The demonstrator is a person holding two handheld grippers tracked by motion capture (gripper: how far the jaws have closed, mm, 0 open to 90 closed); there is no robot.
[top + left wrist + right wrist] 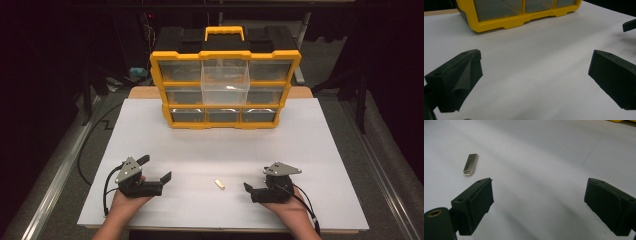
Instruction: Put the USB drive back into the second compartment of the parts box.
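Item 1, high view: left gripper [156, 169] and right gripper [248, 188], each held in a hand near the front edge of the white surface [320, 150], fingers of both spread apart and clamped on nothing.
Item 2: small metal piece [219, 184], lying flat between the two grippers, nearer the right one, touching neither.
Item 3: yellow drawer organiser [225, 90], standing upright at the back edge, well apart from the piece; its upper middle drawer [225, 80] stands pulled forward (likely the destination, as a judgement).

Item 4, left gripper view: black foam fingers [459, 80] wide apart over bare surface; organiser base at the top of this view.

Item 5, right gripper view: fingers [474, 202] wide apart; metal piece [470, 165] lies just ahead of the finger on this view's left, outside the gap, so the gripper is not yet lined up on it.

Risk note: the piece is thin and low on a smooth surface. Closing off-centre could push it away rather than catch it; a shallow pinch on its narrow sides could let it flip or slip out on the lift toward the drawer.
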